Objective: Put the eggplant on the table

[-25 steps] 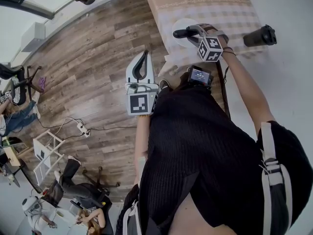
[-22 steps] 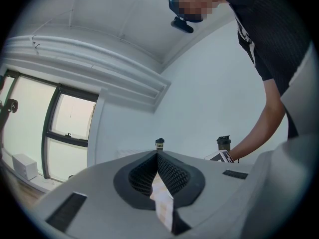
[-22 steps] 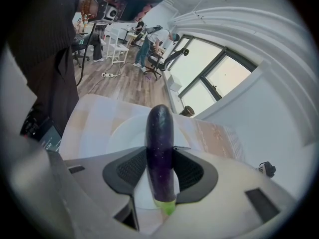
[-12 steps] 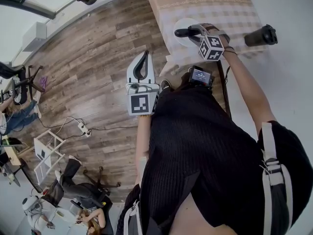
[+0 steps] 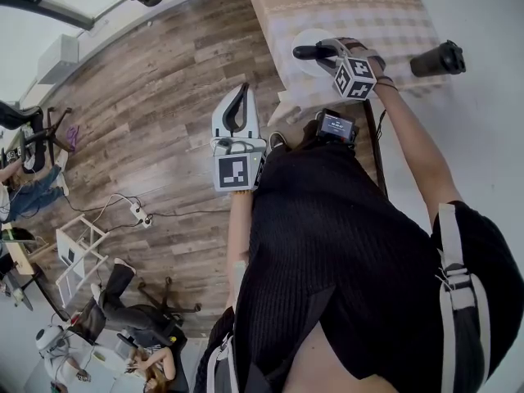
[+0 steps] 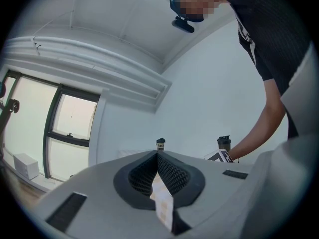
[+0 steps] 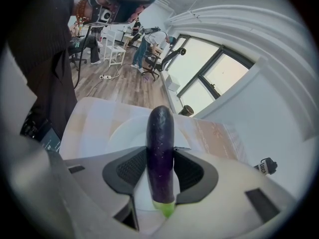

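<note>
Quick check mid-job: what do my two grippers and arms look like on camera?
The left gripper and right gripper have pale grey bodies with black ribbed jaw pads. Each carries a white cube printed with black square markers. The person wears a black knit top with short sleeves and grey shoulder straps.

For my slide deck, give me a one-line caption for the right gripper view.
Purple eggplant clamped in the right tool, held over a white plate on the table.
</note>
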Demonstrator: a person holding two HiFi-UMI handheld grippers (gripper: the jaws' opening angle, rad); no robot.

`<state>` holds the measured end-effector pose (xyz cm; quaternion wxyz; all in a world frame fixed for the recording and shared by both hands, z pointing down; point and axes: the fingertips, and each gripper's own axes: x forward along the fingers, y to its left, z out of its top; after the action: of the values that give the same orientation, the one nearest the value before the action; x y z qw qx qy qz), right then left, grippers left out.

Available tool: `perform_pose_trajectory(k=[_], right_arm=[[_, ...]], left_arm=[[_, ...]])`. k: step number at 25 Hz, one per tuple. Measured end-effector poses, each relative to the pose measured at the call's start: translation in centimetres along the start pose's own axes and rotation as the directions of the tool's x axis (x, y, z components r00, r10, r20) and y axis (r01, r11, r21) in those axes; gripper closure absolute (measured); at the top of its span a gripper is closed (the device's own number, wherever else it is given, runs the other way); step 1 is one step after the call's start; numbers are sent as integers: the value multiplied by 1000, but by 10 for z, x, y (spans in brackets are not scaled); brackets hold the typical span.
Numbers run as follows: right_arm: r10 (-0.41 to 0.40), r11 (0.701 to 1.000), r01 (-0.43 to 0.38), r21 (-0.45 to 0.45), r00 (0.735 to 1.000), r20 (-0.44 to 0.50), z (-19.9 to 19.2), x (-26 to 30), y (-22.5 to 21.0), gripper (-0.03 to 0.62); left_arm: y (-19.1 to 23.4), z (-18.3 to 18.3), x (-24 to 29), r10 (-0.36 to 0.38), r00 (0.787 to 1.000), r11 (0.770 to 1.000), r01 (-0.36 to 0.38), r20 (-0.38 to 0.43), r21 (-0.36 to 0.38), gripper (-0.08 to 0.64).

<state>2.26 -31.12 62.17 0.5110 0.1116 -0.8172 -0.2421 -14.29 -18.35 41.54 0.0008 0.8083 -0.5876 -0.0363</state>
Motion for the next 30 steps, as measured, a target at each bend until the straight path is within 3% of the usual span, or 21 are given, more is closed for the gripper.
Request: perform_pose_trajectory(k=[7, 13, 30], right_arm=[[-23, 1000, 23, 2, 1000, -3, 0, 1, -3, 411], [-30, 1000, 30, 7, 1000, -2, -1, -1, -4, 411], [-125, 992, 126, -16, 990, 73, 37, -32, -41, 411]], left_arm=[[7, -11, -6, 22, 999, 1000, -22, -34, -4, 571], [8, -10, -7, 18, 1000, 1000, -19, -17, -12, 571], [0, -9, 0, -17, 1000, 1000, 17, -1, -26, 569]])
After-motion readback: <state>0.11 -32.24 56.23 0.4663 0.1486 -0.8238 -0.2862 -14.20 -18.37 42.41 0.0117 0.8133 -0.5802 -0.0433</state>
